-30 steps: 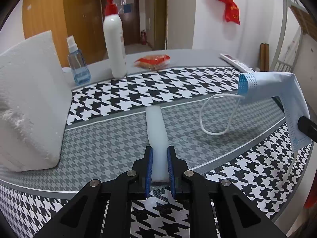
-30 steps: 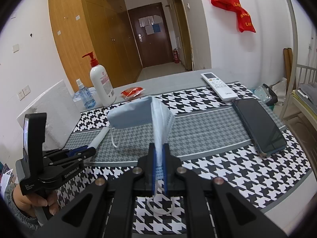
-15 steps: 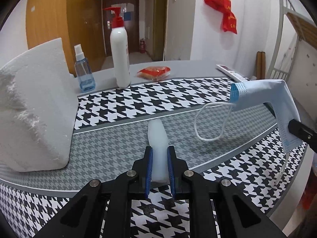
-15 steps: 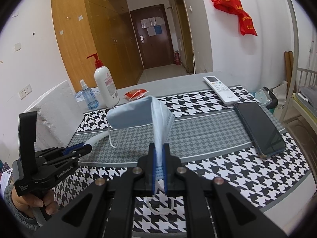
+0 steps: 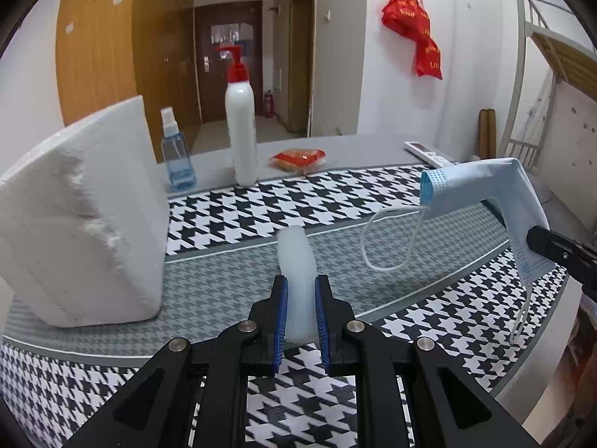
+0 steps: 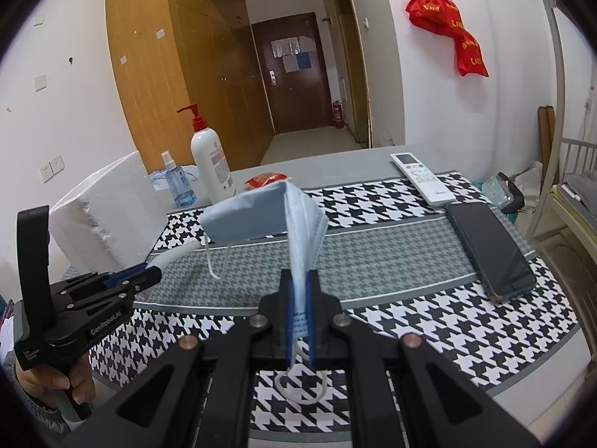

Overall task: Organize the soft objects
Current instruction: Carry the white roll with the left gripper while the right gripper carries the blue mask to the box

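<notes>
My left gripper [image 5: 299, 287] is shut on a white soft foam stick [image 5: 296, 257] and holds it above the houndstooth table cloth [image 5: 231, 283]; the stick points away from me. It also shows in the right wrist view [image 6: 175, 255], sticking out of the left gripper [image 6: 149, 272]. My right gripper [image 6: 299, 280] is shut on a light blue face mask [image 6: 261, 212], folded and held in the air, with an ear loop hanging. In the left wrist view the mask [image 5: 481, 190] hangs at the right.
A white foam block [image 5: 82, 224] stands at the left. A spray bottle [image 5: 175, 153], a pump bottle [image 5: 242, 127] and a red packet [image 5: 298, 156] stand at the back. A remote [image 6: 421, 177] and a phone [image 6: 488, 246] lie at the right.
Both grippers have risen and tilted up a little with their loads. The foam stick looks shorter in the left wrist view; the mask is higher above the table.
</notes>
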{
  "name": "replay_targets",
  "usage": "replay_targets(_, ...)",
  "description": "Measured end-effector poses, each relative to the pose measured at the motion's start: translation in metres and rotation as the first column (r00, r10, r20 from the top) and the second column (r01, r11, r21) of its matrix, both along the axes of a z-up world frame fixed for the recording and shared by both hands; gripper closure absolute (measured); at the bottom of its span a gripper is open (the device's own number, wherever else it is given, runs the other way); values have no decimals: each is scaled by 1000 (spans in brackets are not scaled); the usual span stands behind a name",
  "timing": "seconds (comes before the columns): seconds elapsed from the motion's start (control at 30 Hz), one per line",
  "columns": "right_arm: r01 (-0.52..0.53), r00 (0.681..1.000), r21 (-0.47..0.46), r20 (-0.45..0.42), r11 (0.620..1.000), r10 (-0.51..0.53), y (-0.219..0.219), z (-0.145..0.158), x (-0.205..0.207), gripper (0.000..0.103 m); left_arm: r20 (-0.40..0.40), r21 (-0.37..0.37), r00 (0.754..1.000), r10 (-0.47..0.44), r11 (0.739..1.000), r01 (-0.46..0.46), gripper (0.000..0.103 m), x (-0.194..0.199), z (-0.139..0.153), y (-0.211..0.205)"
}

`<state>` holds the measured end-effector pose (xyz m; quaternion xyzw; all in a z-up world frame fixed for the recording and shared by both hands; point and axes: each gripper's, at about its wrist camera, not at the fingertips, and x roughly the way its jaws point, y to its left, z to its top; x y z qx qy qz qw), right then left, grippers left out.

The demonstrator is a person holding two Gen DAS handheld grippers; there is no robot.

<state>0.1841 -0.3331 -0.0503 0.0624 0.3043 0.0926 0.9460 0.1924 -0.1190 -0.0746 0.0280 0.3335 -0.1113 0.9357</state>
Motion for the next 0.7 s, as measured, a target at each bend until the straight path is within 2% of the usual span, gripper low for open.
replay_targets(0.7,-64,996,-23,55,998,65,33,21,-13,95,147,-18,988,51,999,-49,87,-38,42,40)
